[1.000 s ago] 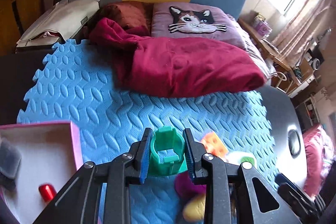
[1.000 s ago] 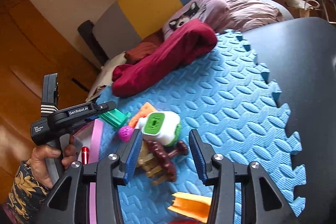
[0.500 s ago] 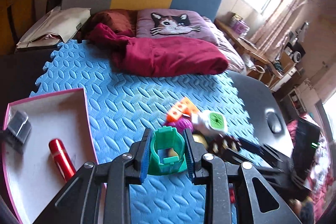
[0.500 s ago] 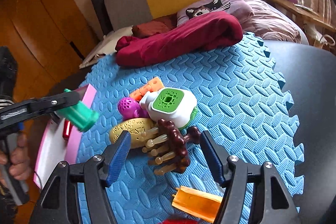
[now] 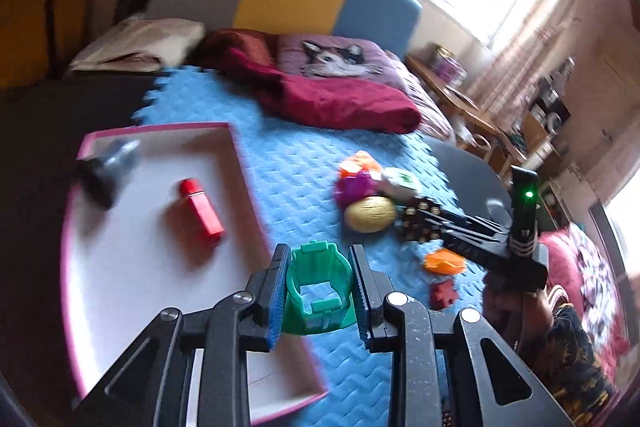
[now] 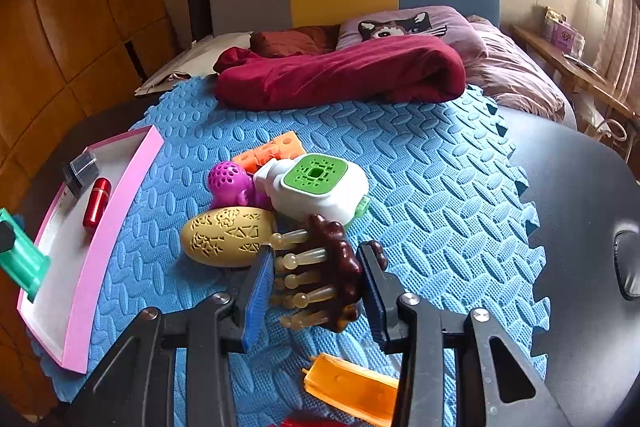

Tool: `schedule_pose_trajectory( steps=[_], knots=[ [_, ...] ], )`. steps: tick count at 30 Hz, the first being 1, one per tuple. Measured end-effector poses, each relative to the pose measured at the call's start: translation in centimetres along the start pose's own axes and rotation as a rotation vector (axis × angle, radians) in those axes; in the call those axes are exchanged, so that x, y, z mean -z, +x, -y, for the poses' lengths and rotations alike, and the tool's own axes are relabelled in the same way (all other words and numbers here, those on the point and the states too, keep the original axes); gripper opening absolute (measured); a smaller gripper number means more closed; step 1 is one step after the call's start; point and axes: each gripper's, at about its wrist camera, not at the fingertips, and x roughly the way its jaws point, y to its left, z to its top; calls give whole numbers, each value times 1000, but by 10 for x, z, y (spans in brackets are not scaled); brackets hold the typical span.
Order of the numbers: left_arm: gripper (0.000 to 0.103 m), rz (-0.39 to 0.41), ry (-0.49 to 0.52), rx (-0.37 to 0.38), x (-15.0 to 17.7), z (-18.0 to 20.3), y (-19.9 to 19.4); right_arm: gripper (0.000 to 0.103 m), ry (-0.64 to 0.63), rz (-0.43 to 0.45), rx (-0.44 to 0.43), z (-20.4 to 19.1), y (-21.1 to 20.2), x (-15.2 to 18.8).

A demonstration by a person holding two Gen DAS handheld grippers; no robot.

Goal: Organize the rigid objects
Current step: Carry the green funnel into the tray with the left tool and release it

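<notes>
My left gripper point(image 5: 319, 255) is shut on a green plastic piece point(image 5: 320, 291) and holds it above the near right rim of the pink-edged white tray point(image 5: 132, 267). A red cylinder point(image 5: 200, 211) and a grey-black object point(image 5: 108, 167) lie in the tray. My right gripper point(image 6: 316, 251) is low over the blue foam mat point(image 6: 420, 187). Its jaws are closing on a brown massage brush point(image 6: 340, 267) with pale bristles, and both pads touch it. The green piece point(image 6: 22, 263) shows at the far left of the right wrist view.
Beside the brush lie a yellow egg point(image 6: 228, 237), a purple octopus toy point(image 6: 232, 183), a white-and-green device point(image 6: 316, 187) and an orange block point(image 6: 276, 147). An orange piece point(image 6: 352, 387) lies near the front. A maroon blanket point(image 6: 340, 75) is behind; the dark tabletop point(image 6: 580, 227) is right.
My left gripper carried the green piece leftward to the tray's edge. The right gripper rolled level, widened, then narrowed around the brown brush.
</notes>
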Motion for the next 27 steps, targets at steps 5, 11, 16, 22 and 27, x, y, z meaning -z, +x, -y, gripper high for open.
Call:
schedule_pose_trajectory(
  steps=[5, 11, 16, 22, 27],
  knots=[
    [29, 34, -62, -89, 12, -38, -18, 42, -15, 6, 23, -3, 0, 0],
    [29, -5, -144, -139, 14, -69, -4, 42, -25, 12, 31, -4, 0, 1],
    [29, 29, -183, -94, -13, -71, 5, 42, -32, 14, 35, -5, 1, 1],
    [29, 99, -158, -95, -65, -65, 29, 42, -30, 9, 32, -4, 0, 1],
    [29, 71, -192, -119, -94, -76, 69, 42, -32, 9, 33, -4, 0, 1]
  ],
)
